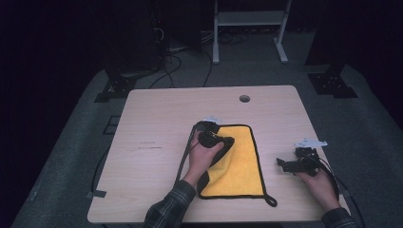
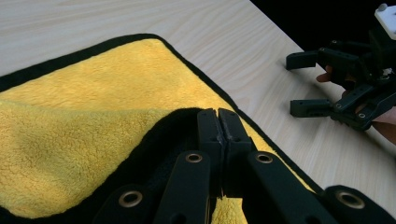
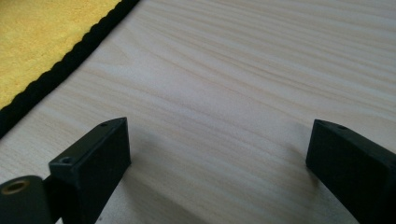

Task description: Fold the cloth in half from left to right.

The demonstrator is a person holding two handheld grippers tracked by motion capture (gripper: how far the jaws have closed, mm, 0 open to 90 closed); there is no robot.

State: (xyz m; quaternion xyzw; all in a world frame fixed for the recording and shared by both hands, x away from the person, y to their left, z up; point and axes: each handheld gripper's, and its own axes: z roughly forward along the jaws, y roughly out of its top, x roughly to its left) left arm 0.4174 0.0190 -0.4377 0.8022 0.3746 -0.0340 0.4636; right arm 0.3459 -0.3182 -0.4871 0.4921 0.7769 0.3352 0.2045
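Observation:
A yellow cloth (image 1: 240, 164) with a black hem lies on the wooden table (image 1: 157, 118), right of centre. My left gripper (image 1: 227, 142) is over the cloth's upper left part, and its left edge is folded inward there. In the left gripper view the left gripper (image 2: 218, 115) has its jaws pressed together on the black hem, with a fold of the cloth (image 2: 93, 93) lifted beneath them. My right gripper (image 1: 283, 164) rests on the table right of the cloth, open with nothing between its jaws (image 3: 217, 140); the cloth's hem (image 3: 60, 65) lies off to its left. The left gripper view shows the right gripper (image 2: 295, 84) too.
A round cable hole (image 1: 244, 98) sits near the table's far edge. Beyond the table stand a white frame (image 1: 247, 19) and dark stand bases (image 1: 332, 83), with cables on the floor. The table's right edge (image 1: 323, 156) is close to my right hand.

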